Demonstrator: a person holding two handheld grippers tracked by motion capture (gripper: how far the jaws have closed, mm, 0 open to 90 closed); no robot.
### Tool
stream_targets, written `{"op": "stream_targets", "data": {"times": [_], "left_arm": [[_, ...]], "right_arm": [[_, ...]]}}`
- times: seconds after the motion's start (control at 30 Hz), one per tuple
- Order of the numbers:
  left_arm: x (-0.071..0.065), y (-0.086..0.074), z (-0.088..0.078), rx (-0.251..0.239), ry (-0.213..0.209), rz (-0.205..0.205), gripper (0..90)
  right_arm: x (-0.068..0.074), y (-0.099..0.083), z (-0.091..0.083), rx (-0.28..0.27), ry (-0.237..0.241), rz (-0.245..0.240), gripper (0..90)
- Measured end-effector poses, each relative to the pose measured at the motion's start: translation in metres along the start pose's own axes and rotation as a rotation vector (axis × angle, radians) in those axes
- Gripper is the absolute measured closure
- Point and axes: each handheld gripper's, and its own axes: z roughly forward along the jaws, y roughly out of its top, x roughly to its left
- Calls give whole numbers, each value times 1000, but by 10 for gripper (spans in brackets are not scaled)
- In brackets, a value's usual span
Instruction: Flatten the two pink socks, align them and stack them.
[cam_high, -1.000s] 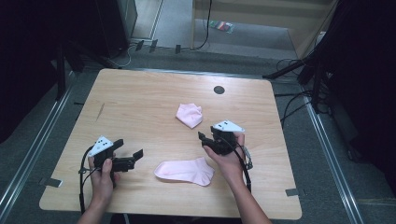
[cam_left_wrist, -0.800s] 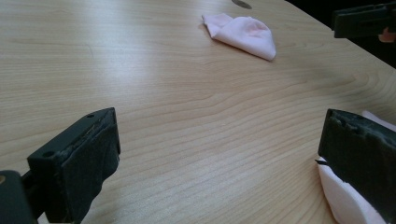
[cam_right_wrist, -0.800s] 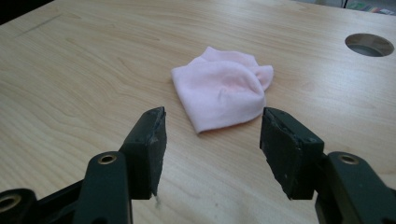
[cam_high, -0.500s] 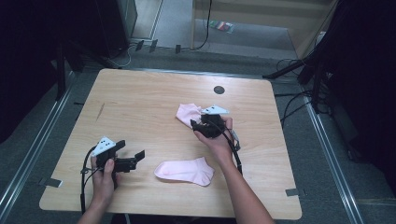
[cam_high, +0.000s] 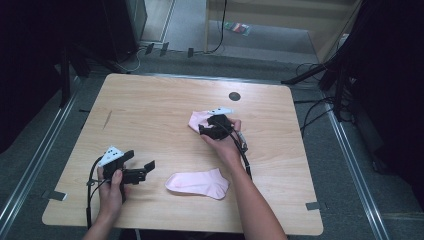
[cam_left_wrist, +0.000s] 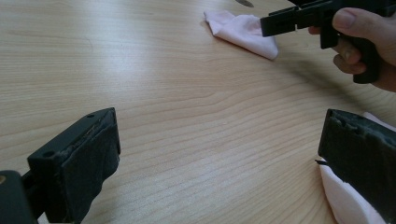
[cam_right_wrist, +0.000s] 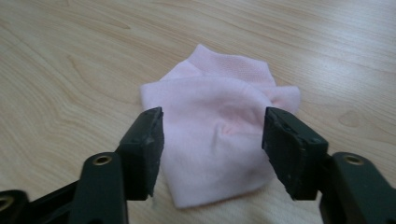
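The tabletop (cam_high: 150, 110) carried 2 pink socks: a flat sock (cam_high: 198, 183) near the front edge and a folded sock (cam_right_wrist: 219, 140) farther back. The right gripper (cam_right_wrist: 212, 149) was poised over the folded sock, its fingers spread, just widened, nothing pinched. The left gripper (cam_left_wrist: 219, 154) was held spread beside the flat sock. A centred, low pinch would be judged best.

Both socks were pale pink: the folded sock (cam_right_wrist: 219, 140) and the flat sock (cam_high: 198, 183). The table (cam_high: 150, 115) was light wood with brown grain. The right gripper (cam_right_wrist: 212, 135) and left gripper (cam_high: 141, 171) were black.
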Motion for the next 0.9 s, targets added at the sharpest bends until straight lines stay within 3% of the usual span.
{"op": "stream_targets", "data": {"times": [0.1, 0.2, 0.3, 0.4, 0.5, 0.57, 0.6, 0.63, 0.7, 0.8, 0.9], "left_arm": [[0, 0, 1, 10, 7, -5, 0], [0, 0, 1, 19, 13, -10, 0], [0, 0, 1, 25, 12, -11, 0], [0, 0, 2, 24, 13, -14, 0], [0, 0, 3, 25, 15, -13, 0], [0, 0, 3, 26, 18, -11, 0], [0, 0, 3, 26, 18, -11, 0], [0, 0, 2, 26, 16, -11, 0], [0, 0, 3, 22, 16, -14, 0], [0, 0, 2, 25, 15, -13, 0], [0, 0, 2, 24, 13, -14, 0]], "right_arm": [[2, 4, 12, 30, -8, 0, 328], [3, 5, 18, 35, -30, -3, 326], [4, 4, 28, 68, -42, -3, 362], [6, 2, 28, 60, -63, -16, 393], [6, -1, 27, 34, -77, -19, 557], [5, -2, 25, 28, -98, -12, 763], [5, -2, 25, 28, -98, -12, 763], [4, 0, 23, 51, -113, -5, 835], [3, 2, 20, 72, -131, 5, 845], [3, 3, 14, 61, -124, 32, 848], [2, 3, -11, 0, -89, 93, 850]]}}
